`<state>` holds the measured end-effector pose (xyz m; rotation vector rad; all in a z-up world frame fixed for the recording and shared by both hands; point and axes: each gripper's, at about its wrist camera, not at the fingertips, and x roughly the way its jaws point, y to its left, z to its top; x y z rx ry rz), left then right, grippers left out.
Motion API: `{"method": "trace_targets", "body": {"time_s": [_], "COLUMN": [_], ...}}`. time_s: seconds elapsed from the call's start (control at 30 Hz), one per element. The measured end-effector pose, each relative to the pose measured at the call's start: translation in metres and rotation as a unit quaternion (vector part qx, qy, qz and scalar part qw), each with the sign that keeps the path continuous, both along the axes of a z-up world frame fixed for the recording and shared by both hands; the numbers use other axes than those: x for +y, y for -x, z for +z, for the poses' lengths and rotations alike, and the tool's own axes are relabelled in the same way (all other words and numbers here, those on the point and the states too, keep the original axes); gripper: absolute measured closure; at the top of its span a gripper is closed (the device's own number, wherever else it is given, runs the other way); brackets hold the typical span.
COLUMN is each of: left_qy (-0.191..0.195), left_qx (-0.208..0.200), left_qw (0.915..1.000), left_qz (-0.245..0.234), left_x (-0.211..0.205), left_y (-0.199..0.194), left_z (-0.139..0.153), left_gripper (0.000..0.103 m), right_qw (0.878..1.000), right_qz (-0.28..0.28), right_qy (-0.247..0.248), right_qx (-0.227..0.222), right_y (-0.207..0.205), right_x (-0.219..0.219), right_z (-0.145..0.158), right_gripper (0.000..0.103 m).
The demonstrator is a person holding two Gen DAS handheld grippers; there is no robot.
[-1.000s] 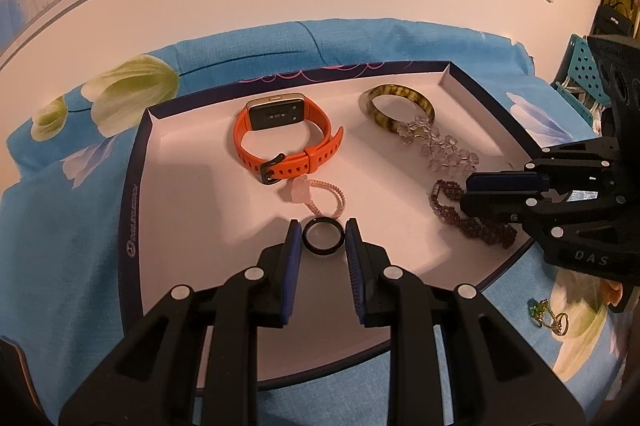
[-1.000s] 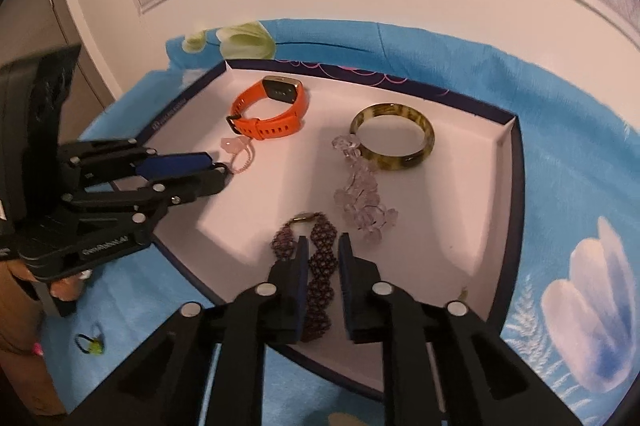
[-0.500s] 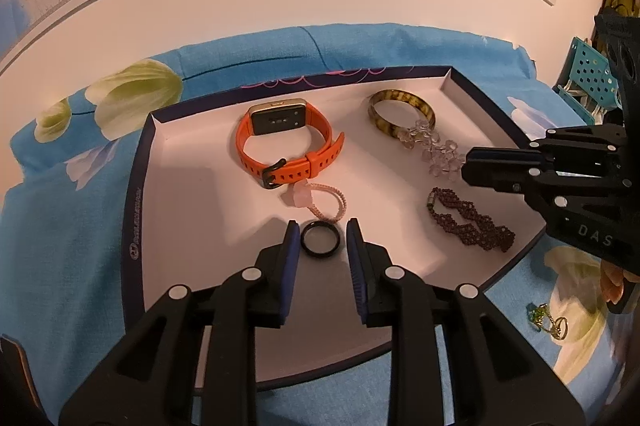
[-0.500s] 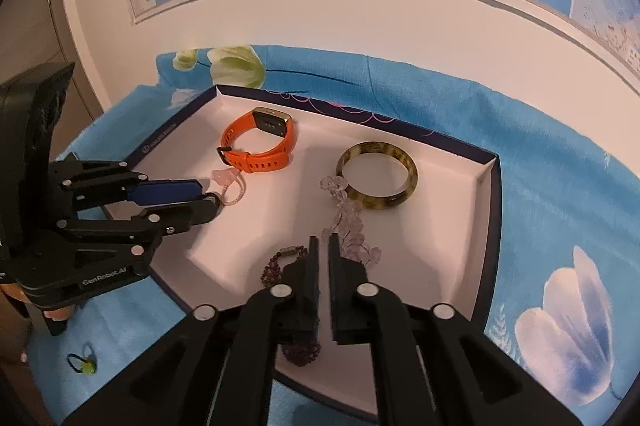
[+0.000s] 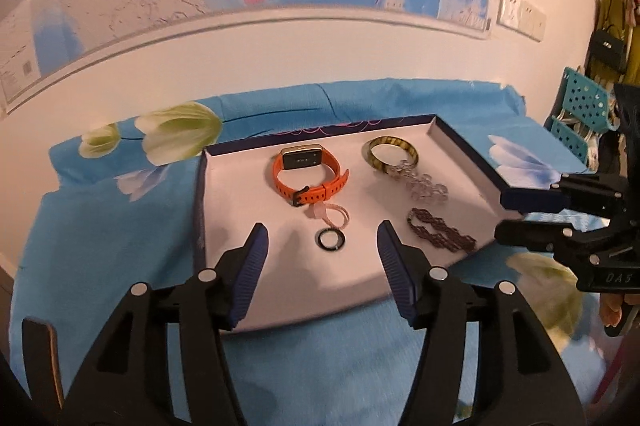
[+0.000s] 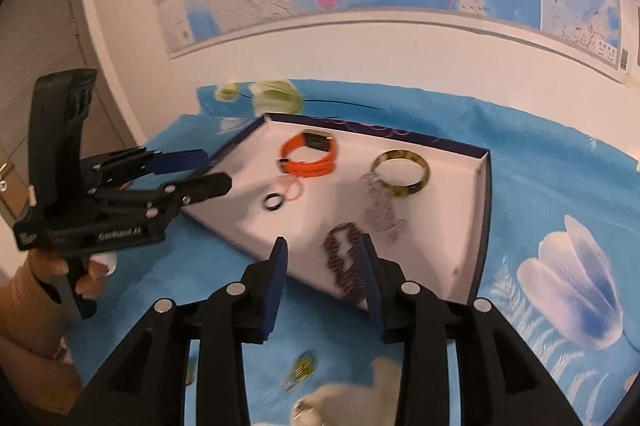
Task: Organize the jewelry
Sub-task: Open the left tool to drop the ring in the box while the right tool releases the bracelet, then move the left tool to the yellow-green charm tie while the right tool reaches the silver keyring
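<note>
Currently on my list, item by item. Tray (image 5: 204, 186): white inside, dark rim, lying on a blue flowered cloth (image 5: 100, 226). In it: orange watch (image 5: 308, 174) at the back, tortoiseshell bangle (image 5: 392, 154) beside it, clear bead bracelet (image 5: 424, 186) touching the bangle, pink bead loop (image 5: 334, 216) just below the watch, black ring (image 5: 331, 240) at the loop's edge, dark purple beaded bracelet (image 5: 440, 234) toward the near right rim.

Left tongs (image 5: 322, 266): released, jaws opening, nothing between them; the black ring lies on the tray floor beyond the tips. Right tongs (image 6: 322, 280): likewise released and opening, empty, the purple bracelet resting in the tray ahead of them.

Off the tray: small gold pieces (image 6: 302, 370) loose on the cloth, near the right tongs.

Step, as I judge it: two placements just finished. Next I need the right tongs lowered onto the gold pieces, a fine pinch on something small and slippery.
</note>
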<state>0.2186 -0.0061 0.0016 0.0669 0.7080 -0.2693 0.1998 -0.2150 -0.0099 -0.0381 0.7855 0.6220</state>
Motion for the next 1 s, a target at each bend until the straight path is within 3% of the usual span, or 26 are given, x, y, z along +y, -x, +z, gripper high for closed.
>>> {"method": "trace_targets", "body": {"time_s": [0.2,0.67,1.0], "left_qy": [0.005,0.022,0.015], "left_qx": [0.004,0.05,0.04], "left_qw": [0.9998,0.9972,0.9941], "left_qz": [-0.019,-0.051,-0.1], "left_x": [0.007,0.013,-0.01], "left_y": [0.043,0.11,0.133], "left_z": [-0.003,-0.036,-0.036], "left_gripper": [0.047,0.046,0.046], "right_qw": [0.999,0.997,0.998], "right_qz": [0.033,0.045,-0.004], "right_qy": [-0.001,-0.022,-0.024], "right_qx": [0.004,0.055,0.053], "right_y": [0.037,0.088,0.093], "right_x": [0.007,0.012,-0.009], "right_z": [-0.006,-0.039,-0.04], "right_gripper": [0.065,0.064,0.064]}}
